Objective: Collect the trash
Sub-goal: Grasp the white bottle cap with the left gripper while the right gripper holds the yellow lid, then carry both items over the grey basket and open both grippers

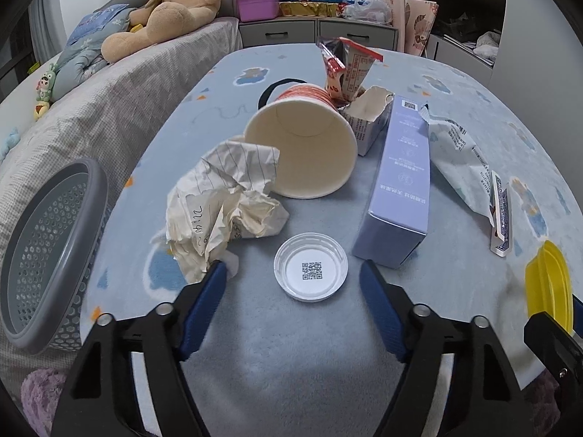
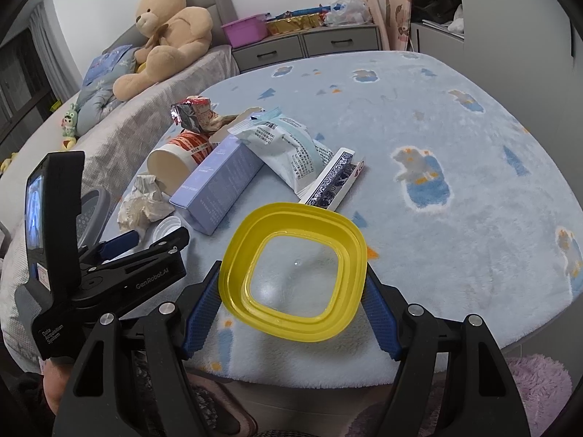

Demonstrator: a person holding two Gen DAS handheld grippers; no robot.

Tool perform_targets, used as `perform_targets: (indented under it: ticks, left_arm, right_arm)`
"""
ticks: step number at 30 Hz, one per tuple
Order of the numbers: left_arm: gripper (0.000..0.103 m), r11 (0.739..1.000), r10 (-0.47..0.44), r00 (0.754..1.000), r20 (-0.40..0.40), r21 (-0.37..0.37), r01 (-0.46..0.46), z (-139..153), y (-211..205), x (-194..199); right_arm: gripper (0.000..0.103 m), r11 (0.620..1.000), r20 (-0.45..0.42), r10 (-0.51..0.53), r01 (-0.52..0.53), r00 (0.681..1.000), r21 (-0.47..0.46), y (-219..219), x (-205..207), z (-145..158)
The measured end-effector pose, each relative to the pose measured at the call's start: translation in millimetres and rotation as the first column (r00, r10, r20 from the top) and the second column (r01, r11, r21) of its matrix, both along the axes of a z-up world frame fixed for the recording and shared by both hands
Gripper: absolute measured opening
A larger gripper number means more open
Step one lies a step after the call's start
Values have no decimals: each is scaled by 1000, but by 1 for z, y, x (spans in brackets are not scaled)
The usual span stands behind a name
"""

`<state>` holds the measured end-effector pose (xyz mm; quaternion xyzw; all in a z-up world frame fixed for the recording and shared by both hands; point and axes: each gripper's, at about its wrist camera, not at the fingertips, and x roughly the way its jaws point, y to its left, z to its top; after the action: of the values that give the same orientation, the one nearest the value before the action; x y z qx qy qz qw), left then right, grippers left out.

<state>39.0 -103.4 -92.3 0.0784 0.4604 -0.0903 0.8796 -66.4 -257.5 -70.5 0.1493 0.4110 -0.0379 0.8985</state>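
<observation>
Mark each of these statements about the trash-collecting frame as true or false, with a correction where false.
1. The paper cup lies on its side with its open mouth toward the left wrist camera. True.
2. The left gripper is shut on the white lid. False: its jaws stand wide apart on either side of the lid, apart from it.
3. The yellow lid sits between the jaws of the right gripper. True.
4. The crumpled paper is inside the grey basket. False: it lies on the blue blanket beside the cup; no trash shows in the basket.
5. The purple box stands upright. False: it lies flat.
</observation>
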Motion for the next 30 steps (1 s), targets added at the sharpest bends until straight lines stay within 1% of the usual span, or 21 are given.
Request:
perform_targets:
  ticks: [4,5,6,7,9,13,18,22,30]
  left_arm:
    - [60,1000,-1,1000,-7,1,1,-3,-2,3]
    - [54,1000,-5,1000,-10,-3,5,-3,-2,3]
    - [45,1000,-14,1000,-15,-15,13,-3,-2,3]
    - [40,999,-23,1000,-18,-26,22,-2,-2,3]
    - [40,999,-24,1000,-19,-24,24,-2,-1,1]
    - [39,999,-29,999,-30,-44,28,-1,4,-6]
    - [39,999,-39,999,-24,-36,38,4,15,-23]
    - [39,999,-42,999,2,-23,42,11,25,-34]
    - [40,998,-38,998,58,-45,41,38,61,-45]
  right_arm:
    - [70,1000,-1,0,0,1000,1,0,0,0]
    - [70,1000,-2,0,0,1000,1,0,0,0]
    - [70,1000,-3,0,0,1000,1,0,0,-1]
    - [70,1000,-4,0,0,1000,1,0,0,-2]
    - [70,1000,-5,0,0,1000,1,0,0,-2]
    - [70,1000,-5,0,0,1000,2,1,0,-2]
    - [70,1000,-6,4,-4,1000,-2,4,0,-3]
    - [70,1000,-8,9,-9,1000,-7,10,0,-1]
    - [70,999,-15,31,-31,999,-11,30,6,7]
